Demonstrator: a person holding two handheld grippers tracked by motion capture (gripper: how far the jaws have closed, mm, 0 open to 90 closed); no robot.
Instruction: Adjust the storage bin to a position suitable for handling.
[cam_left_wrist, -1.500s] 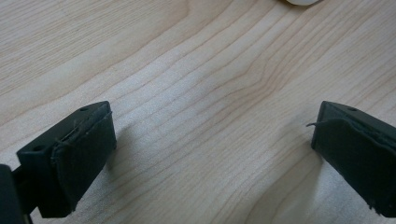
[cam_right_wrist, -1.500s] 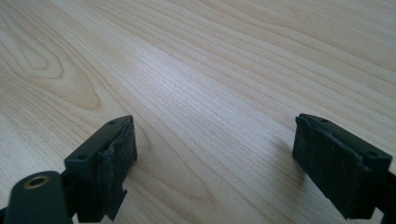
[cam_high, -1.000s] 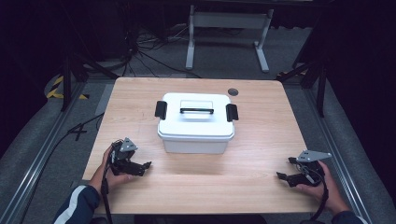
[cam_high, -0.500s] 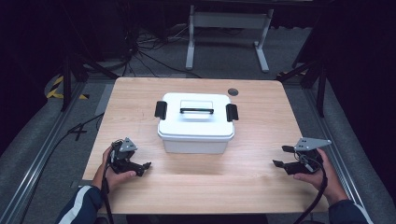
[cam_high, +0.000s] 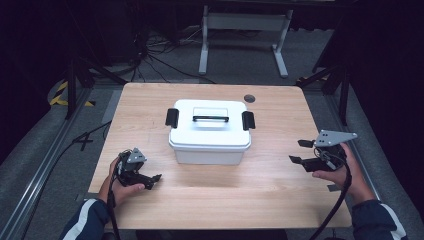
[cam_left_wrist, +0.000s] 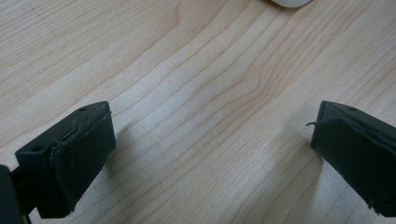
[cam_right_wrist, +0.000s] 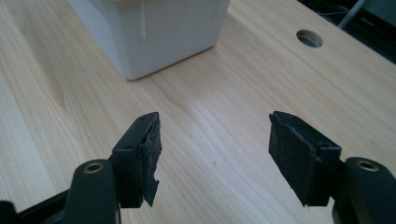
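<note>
Overhead, a white lidded box (cam_high: 209, 132) with black clasps and handle sits mid-table (cam_high: 280, 200). My left gripper (cam_high: 151, 181) rests near the table's front left, my right gripper (cam_high: 299, 151) hovers front right, both well apart from the box. Along my left gripper, jaws stand wide, bare wood between. Along my right gripper (cam_right_wrist: 212, 156), jaws have just been closing, still apart, nothing between; the box (cam_right_wrist: 159, 32) lies ahead.

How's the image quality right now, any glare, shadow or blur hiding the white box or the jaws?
High view: table evenly lit, surroundings dark, white box slightly soft but readable. Left gripper view: sharp wood grain, soft shadows beside the jaws. Right gripper view: jaws crisp, the box's wall bright, no harsh glare.
</note>
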